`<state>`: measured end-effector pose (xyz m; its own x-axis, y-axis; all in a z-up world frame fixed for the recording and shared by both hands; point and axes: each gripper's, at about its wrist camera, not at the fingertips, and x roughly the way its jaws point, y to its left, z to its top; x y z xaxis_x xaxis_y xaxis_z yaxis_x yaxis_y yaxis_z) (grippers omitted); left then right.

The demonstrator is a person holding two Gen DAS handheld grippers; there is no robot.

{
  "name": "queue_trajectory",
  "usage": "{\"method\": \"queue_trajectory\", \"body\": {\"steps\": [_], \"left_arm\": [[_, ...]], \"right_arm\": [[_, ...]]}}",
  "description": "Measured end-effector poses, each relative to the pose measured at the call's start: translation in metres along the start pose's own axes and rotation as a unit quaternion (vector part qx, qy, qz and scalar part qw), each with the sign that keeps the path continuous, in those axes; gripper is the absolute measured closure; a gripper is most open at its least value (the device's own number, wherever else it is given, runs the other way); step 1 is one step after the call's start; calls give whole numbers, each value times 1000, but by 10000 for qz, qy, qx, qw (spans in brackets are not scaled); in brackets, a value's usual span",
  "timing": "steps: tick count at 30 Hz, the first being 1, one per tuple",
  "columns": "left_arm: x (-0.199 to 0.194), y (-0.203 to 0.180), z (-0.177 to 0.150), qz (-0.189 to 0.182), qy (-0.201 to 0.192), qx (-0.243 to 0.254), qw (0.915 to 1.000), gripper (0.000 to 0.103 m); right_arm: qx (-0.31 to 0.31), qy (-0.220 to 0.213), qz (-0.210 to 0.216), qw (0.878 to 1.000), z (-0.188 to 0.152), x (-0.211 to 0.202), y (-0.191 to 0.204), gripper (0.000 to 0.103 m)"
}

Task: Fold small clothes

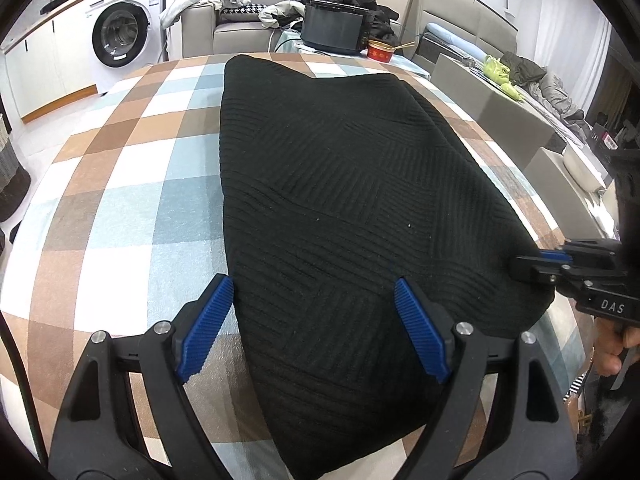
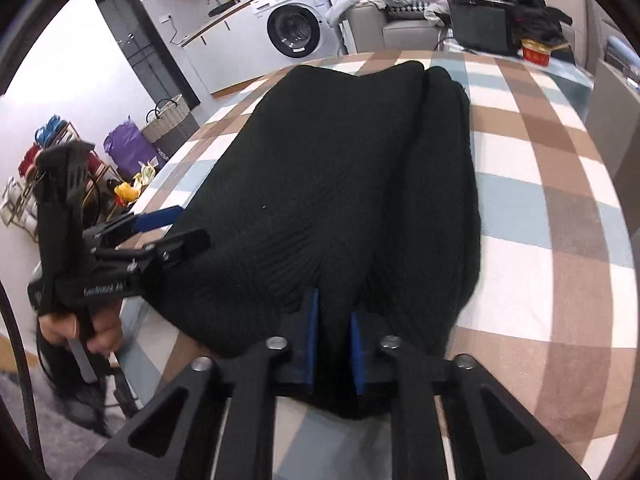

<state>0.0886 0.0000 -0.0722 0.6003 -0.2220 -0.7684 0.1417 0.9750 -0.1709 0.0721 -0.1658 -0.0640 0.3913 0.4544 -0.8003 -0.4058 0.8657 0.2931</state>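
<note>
Fingers on the right gripper (image 2: 335, 334) pinch the black knit's (image 1: 340, 184) near hem; left gripper (image 1: 314, 322) gapes over it, so clamp before lifting evenly.

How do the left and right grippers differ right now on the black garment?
The left gripper is wide open, its blue pads spread over the near edge of the black garment; the right gripper is closed, pinching a fold of that edge. The left grips nothing; the right holds cloth. Both are black with ribbed blue pads, at the garment's near end.
</note>
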Motion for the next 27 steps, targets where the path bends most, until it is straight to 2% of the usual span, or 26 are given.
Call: {"method": "queue_trajectory", "body": {"steps": [2, 4, 5, 6, 9, 13, 16, 17, 19, 20, 22, 27], "left_arm": [[-1, 1, -1, 4, 4, -32, 10000, 22], [-3, 2, -2, -1, -10, -65, 10000, 22], [-3, 2, -3, -17, -13, -84, 10000, 22], [-4, 3, -4, -42, -14, -111, 9999, 22], [-5, 7, -5, -154, 14, -218, 9996, 22], [-4, 9, -7, -270, 57, -312, 9991, 22], [-5, 8, -9, -346, 44, -281, 9990, 22], [-6, 10, -9, -400, 0, -282, 9988, 24], [-6, 12, -10, -527, -85, -315, 9981, 39], [-6, 12, -11, -528, -102, -295, 9981, 43], [-5, 13, -10, -403, -164, -197, 9989, 62], [-1, 23, -3, -238, -219, -309, 9990, 66]], "right_arm": [[-81, -34, -103, 9999, -4, -6, 0, 88], [-52, -100, -174, 9998, -6, -14, -2, 72], [57, -209, -165, 9996, -9, -22, -4, 60], [176, -348, -124, 9992, -9, -26, -10, 54], [507, -527, -247, 9970, -14, -35, -26, 54], [938, -397, -176, 9946, -15, -26, -41, 54], [995, -280, -67, 9946, -17, -18, -39, 55], [1014, -204, -84, 9946, -17, -13, -37, 64], [1026, -196, -91, 9945, -15, -10, -35, 73], [1027, -151, -61, 9946, -14, -8, -34, 76], [937, -145, -134, 9954, -13, -6, -30, 78], [888, -209, -39, 9958, -5, 4, -24, 80]]}}
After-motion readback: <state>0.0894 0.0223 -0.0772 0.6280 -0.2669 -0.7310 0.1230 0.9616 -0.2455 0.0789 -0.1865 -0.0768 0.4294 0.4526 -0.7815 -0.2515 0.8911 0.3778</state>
